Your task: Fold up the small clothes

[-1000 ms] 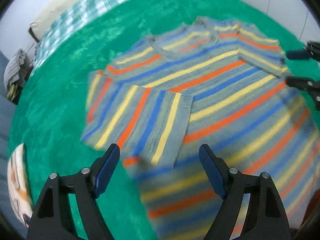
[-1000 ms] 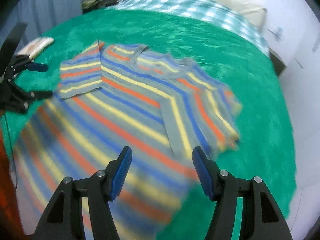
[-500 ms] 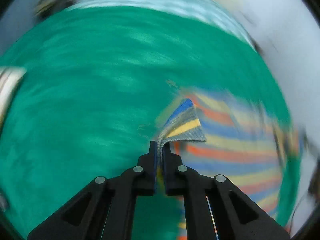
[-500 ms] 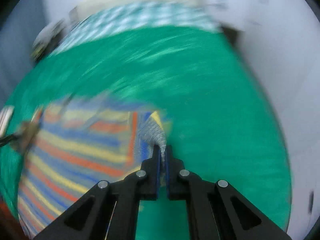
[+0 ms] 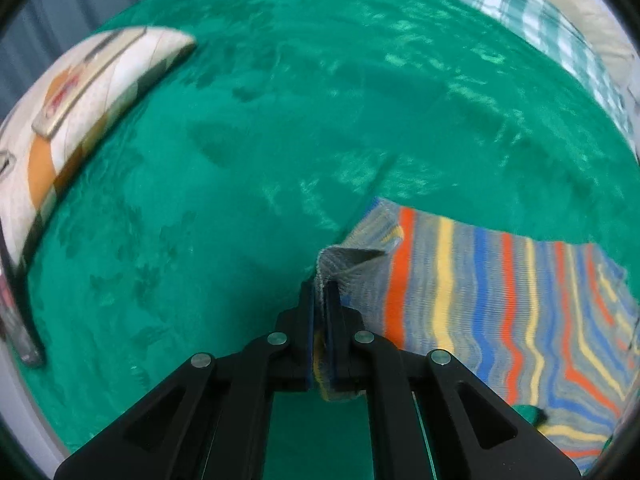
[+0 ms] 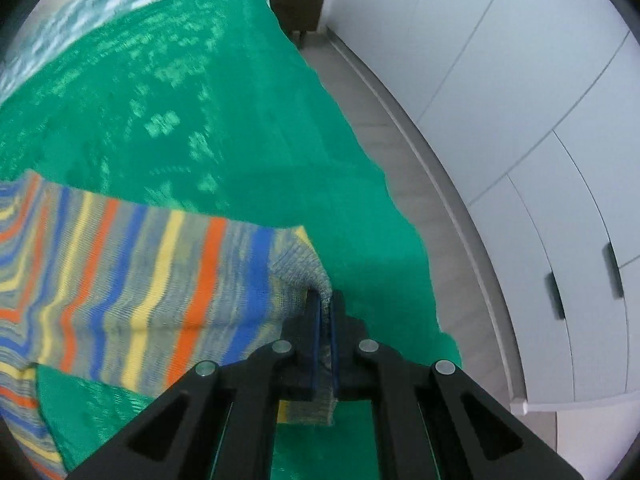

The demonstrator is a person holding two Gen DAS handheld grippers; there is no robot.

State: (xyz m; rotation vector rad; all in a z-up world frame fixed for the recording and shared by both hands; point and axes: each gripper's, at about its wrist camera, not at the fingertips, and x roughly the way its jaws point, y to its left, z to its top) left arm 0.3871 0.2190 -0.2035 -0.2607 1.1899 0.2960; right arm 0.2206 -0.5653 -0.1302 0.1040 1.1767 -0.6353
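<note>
A second ago the striped sweater (image 5: 492, 304) lay spread flat on the green blanket (image 5: 280, 128) ahead of both grippers, whose jaws stood wide apart above it. Since then both pairs of jaws have closed on the knit, and the views have swung round to opposite edges of the garment.

No readable writing shows; the patterned folded cloth (image 5: 80, 92) far ahead and to the left of the left gripper carries only blurred orange and red marks.

The left gripper (image 5: 322, 300) is clamped on a grey ribbed corner of the sweater, the cloth bunched up between its blue pads, and the striped body stretches away to its right. The right gripper (image 6: 326, 308) pinches another ribbed corner the same way, with the sweater running off to its left. The blanket's edge (image 6: 400, 216) and white cabinet doors (image 6: 540, 120) lie to its right.
</note>
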